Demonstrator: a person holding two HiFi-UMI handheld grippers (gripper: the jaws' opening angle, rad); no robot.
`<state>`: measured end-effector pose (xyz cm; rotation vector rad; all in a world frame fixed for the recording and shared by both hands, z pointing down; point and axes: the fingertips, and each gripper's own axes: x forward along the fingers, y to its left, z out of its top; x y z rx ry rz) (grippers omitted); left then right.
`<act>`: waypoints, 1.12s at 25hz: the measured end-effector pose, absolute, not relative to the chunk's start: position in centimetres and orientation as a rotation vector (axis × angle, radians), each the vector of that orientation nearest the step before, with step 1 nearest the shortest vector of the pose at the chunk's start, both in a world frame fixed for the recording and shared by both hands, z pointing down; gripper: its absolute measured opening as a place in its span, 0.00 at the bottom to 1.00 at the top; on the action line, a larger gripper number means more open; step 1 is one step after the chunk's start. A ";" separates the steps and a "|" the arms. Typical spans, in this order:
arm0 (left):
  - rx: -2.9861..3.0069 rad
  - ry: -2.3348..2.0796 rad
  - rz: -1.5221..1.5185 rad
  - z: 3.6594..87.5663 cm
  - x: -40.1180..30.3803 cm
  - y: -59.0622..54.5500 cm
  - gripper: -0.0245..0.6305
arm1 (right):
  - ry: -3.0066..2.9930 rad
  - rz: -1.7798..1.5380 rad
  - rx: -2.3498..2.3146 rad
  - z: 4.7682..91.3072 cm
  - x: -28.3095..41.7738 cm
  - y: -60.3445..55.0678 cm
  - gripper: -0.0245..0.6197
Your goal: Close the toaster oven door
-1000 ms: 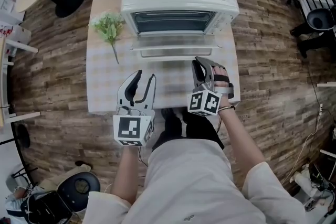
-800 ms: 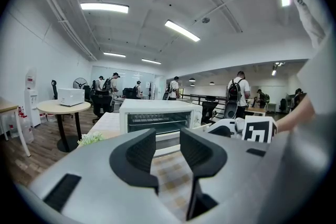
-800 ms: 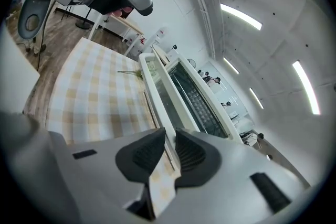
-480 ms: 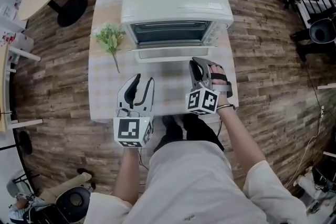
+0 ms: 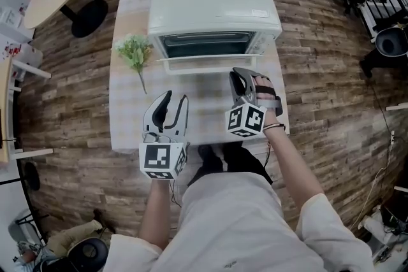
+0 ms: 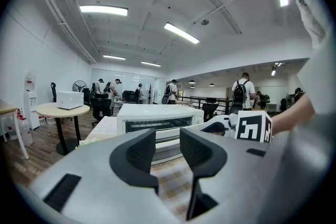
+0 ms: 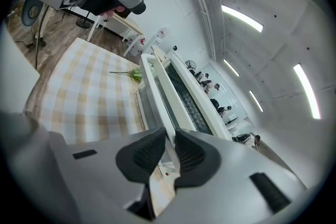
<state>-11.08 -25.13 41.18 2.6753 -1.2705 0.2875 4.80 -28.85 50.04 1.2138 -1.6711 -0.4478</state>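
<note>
Fingers (image 7: pixel 142 157) of the right gripper (image 5: pixel 237 76) pinch the right end of the handle (image 7: pixel 156 87) on the half-raised door (image 5: pixel 207 62) of the toaster oven (image 5: pixel 213 6) at the far side of the table (image 5: pixel 127 118), while the left gripper (image 5: pixel 176 96) hangs with jaws apart and empty; the door looks light, rigid and hinged, its smooth bar best held squarely.

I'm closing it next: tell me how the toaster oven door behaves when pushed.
The door looks like a rigid frame, so it probably swings as one piece on its bottom edge. The toaster oven looks broad and boxy, so tipping seems unlikely.
</note>
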 end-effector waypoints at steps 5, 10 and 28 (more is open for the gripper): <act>2.676 -1.271 0.282 40.9 -10.9 -25.4 0.26 | -1.672 -0.448 1.213 49.5 5.1 -29.9 0.11; 2.678 -1.273 0.284 40.8 -11.0 -25.3 0.26 | -1.667 -0.451 1.209 49.0 5.2 -30.7 0.11; 2.685 -1.278 0.276 40.3 -11.4 -25.4 0.26 | -1.643 -0.445 1.204 47.8 6.1 -34.1 0.11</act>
